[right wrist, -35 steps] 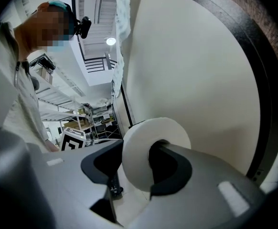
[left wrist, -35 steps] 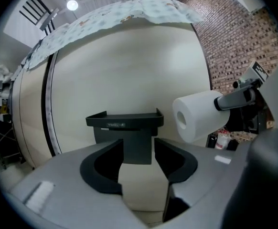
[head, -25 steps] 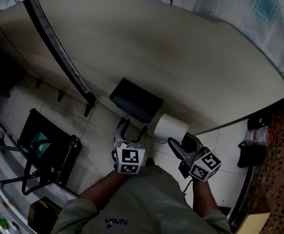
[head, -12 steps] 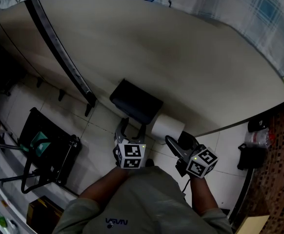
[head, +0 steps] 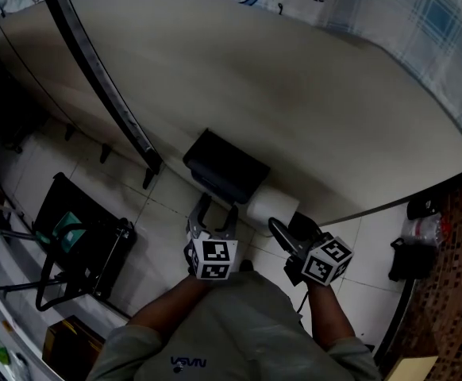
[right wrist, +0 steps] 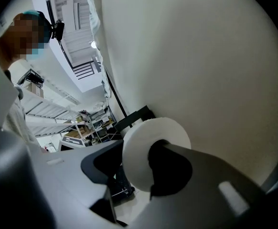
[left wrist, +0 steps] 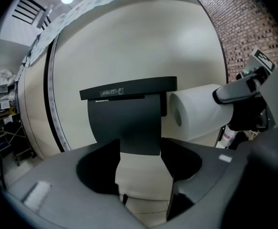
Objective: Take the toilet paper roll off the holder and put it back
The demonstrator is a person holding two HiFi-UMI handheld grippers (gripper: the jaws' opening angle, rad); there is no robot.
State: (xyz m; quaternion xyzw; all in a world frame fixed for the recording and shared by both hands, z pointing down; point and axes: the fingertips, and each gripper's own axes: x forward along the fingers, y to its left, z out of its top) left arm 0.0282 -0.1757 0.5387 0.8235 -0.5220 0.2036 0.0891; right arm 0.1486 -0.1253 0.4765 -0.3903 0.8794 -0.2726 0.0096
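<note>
One white toilet paper roll [head: 272, 206]: clamped in right gripper [head: 288, 227] jaws, beside black plastic holder [head: 225, 165], near end part-hidden. Left gripper [head: 217, 209]: jaws apart, empty, just short of holder.

1. Head view looks steeply down from overhead onto the holder [head: 223, 165] and wall [head: 294, 94].
2. Left gripper view sits near, facing the holder squarely.
3. Right gripper view, nearest, looks left past the toilet paper roll [right wrist: 139, 151]; all three share it.
</note>
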